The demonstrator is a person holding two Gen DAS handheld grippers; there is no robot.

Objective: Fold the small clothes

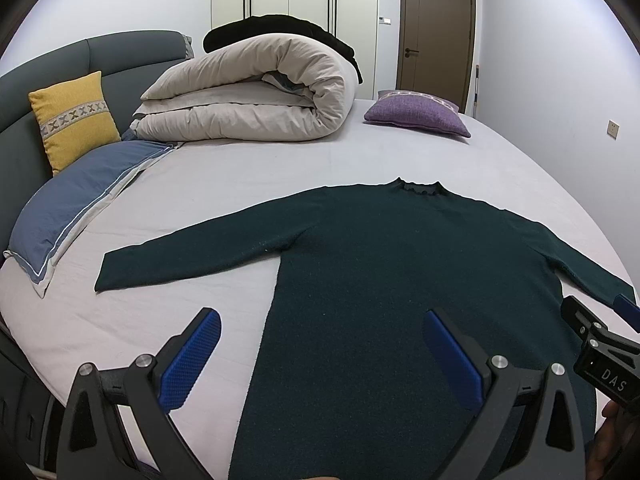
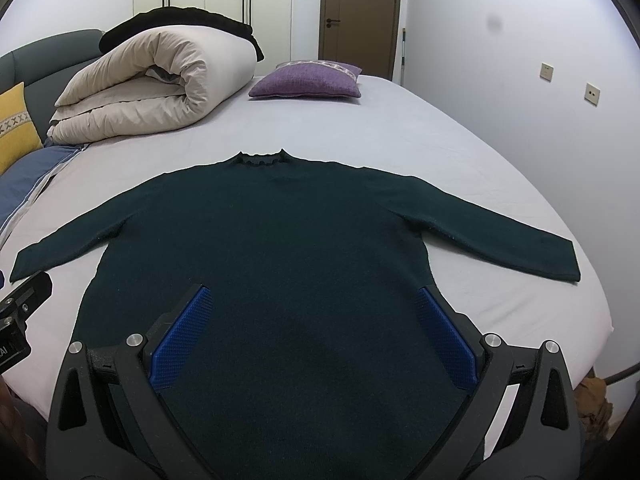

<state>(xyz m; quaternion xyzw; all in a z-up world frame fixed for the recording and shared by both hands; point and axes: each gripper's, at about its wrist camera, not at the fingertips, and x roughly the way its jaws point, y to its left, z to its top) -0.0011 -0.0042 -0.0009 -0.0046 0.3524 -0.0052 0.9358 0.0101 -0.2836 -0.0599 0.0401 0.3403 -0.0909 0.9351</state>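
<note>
sweater: dark green, long sleeves, laid flat on the bed sheet, both sleeves spread out, collar at the far end from the grippers
left gripper: spread wide, nothing in it, sitting over the sweater's left hem edge
right gripper: also wide open and empty, body of the sweater right between its fingers
rolled duvet: way ahead, off to the left
purple cushion: far end, straight ahead of the right gripper

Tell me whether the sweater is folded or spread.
Spread: the dark green sweater lies flat on the bed, both sleeves stretched outward.
</note>
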